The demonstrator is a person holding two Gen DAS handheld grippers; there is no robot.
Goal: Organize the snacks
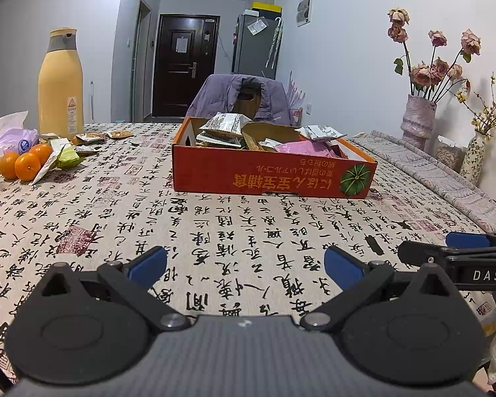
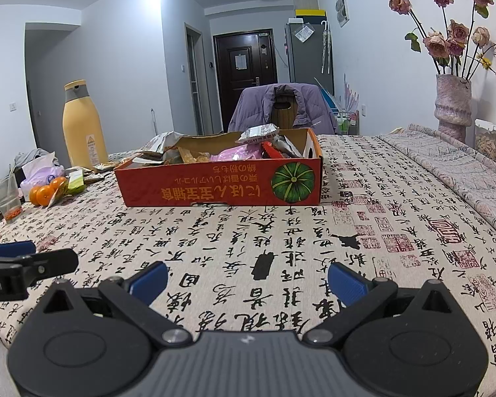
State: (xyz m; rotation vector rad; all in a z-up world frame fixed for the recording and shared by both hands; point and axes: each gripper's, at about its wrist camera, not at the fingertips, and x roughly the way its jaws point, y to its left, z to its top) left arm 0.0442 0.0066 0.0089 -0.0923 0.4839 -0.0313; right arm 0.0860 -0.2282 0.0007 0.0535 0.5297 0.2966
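Observation:
An orange cardboard box (image 1: 271, 175) with a pumpkin picture stands mid-table, holding several snack packets (image 1: 225, 125) and a pink packet (image 1: 304, 148). It also shows in the right wrist view (image 2: 221, 185). More loose snack packets (image 1: 92, 139) lie at the far left by the yellow bottle (image 1: 61, 82). My left gripper (image 1: 244, 264) is open and empty, low over the tablecloth, well short of the box. My right gripper (image 2: 248, 281) is open and empty, beside the left one.
Tangerines (image 1: 24, 163) and a tissue pack (image 1: 10, 139) sit at the left. A glass (image 2: 6, 198) stands at the left edge. Vases with dried flowers (image 1: 420, 119) line the right wall. A chair with a purple jacket (image 1: 244, 99) stands behind the table.

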